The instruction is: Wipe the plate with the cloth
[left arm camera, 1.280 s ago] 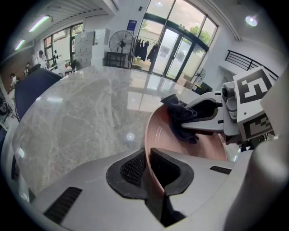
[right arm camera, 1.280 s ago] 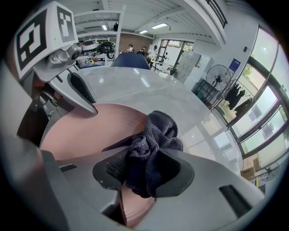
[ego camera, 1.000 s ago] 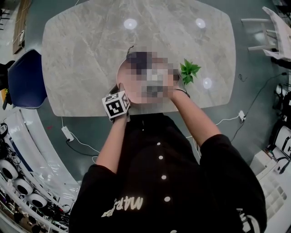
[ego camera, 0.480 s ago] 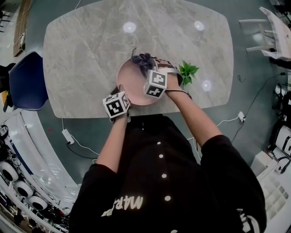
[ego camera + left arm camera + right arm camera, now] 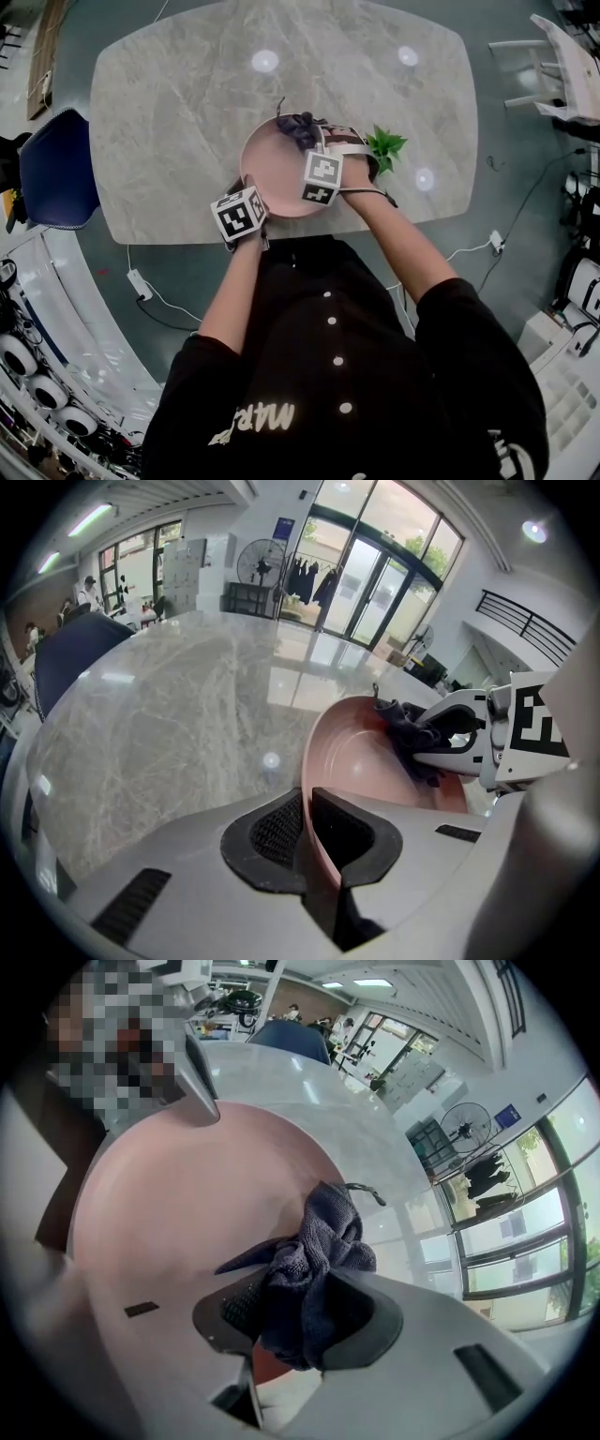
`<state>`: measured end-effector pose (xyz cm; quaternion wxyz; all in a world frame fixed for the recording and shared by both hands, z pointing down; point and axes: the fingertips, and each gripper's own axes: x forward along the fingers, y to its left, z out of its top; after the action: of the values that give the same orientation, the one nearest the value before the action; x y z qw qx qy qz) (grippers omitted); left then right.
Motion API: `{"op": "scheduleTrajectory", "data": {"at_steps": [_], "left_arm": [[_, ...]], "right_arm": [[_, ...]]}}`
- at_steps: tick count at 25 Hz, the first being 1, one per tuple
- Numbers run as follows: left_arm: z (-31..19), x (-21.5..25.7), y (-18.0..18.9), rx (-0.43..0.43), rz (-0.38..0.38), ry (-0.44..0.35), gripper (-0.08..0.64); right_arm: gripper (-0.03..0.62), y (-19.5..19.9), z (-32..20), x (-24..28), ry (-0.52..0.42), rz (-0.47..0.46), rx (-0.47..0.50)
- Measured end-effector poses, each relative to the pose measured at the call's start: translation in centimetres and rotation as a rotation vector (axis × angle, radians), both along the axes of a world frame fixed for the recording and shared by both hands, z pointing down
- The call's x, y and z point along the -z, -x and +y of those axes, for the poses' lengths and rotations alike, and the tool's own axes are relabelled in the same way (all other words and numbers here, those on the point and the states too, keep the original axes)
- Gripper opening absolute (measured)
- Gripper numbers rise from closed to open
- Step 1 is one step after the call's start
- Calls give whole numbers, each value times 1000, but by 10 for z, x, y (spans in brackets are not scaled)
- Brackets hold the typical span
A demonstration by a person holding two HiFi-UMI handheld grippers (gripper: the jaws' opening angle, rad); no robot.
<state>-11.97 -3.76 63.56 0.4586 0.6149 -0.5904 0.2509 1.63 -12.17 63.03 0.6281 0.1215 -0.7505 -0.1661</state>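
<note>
Pink round plate (image 5: 272, 173) rests on the grey marble tabletop (image 5: 178, 112), its near rim pinched between the jaws of the left tool (image 5: 306, 808). The right tool (image 5: 302, 1312) clamps a dark grey crumpled cloth (image 5: 314, 1241), which bunches just ahead of its tips, seemingly touching the plate's far inner edge.

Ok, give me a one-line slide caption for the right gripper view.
Right gripper shut on a dark cloth, bunched against the inside of the pink plate.
</note>
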Motion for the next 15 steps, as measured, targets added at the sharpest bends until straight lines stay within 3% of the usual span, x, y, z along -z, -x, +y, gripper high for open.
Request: {"op": "scheduleTrajectory", "data": {"at_steps": [8,15], "left_arm": [[-1,2,1,8,9,-1,41],[-1,1,1,6,18,4,41]], "right_arm": [[138,-10,1,-1,-102,115,70],[138,-10,1,-2,-117,130,73]]}}
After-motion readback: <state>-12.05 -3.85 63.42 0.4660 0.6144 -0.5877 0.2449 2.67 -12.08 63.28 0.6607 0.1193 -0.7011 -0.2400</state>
